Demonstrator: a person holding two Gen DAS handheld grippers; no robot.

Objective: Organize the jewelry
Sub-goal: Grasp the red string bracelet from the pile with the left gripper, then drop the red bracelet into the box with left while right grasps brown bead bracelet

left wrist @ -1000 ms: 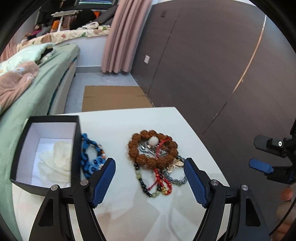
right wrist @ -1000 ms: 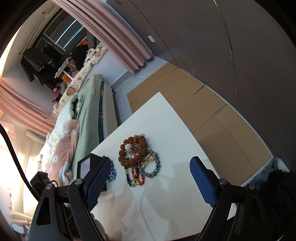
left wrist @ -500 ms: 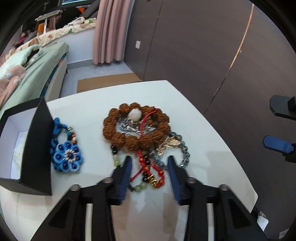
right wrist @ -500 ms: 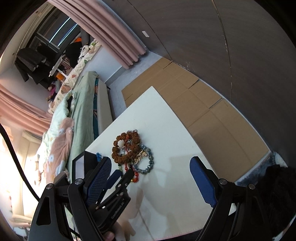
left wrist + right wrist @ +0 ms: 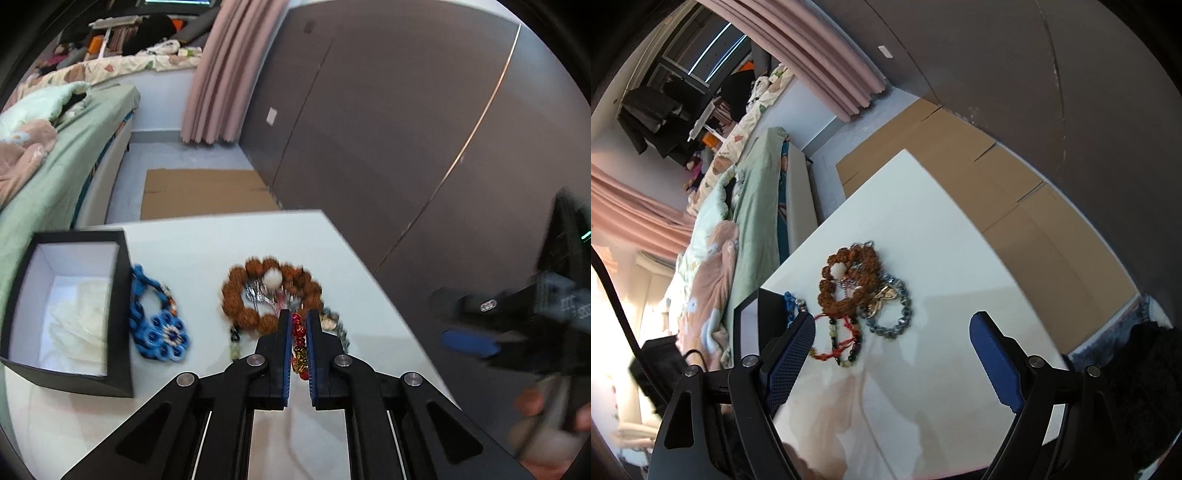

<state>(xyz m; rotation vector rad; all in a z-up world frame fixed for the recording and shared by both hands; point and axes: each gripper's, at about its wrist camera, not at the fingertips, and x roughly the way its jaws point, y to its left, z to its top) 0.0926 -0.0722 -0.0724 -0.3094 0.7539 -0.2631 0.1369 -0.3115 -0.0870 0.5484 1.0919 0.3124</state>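
A jewelry pile lies mid-table: a brown bead bracelet [image 5: 236, 295] with a white bead, a grey bead bracelet [image 5: 905, 306] and a red beaded strand [image 5: 297, 330]. My left gripper [image 5: 298, 314] is closing, and its blue pads pinch the red strand just in front of the brown bracelet. A blue flower piece [image 5: 162, 328] lies beside the open black box [image 5: 120, 295], which has a white lining and pale cloth inside. My right gripper [image 5: 892, 320] hovers wide open above the pile with nothing between its fingers; it also shows at the right of the left wrist view.
The white table [image 5: 923, 221] ends close behind and to the right of the pile. Flattened cardboard [image 5: 1015, 177] lies on the floor beyond it. A bed with green bedding [image 5: 55, 147] runs along the left. A dark wall panel stands to the right.
The left jaws went from wide open to closed on the red strand, after moving in toward the pile. The right gripper sank a little toward the table, still open.
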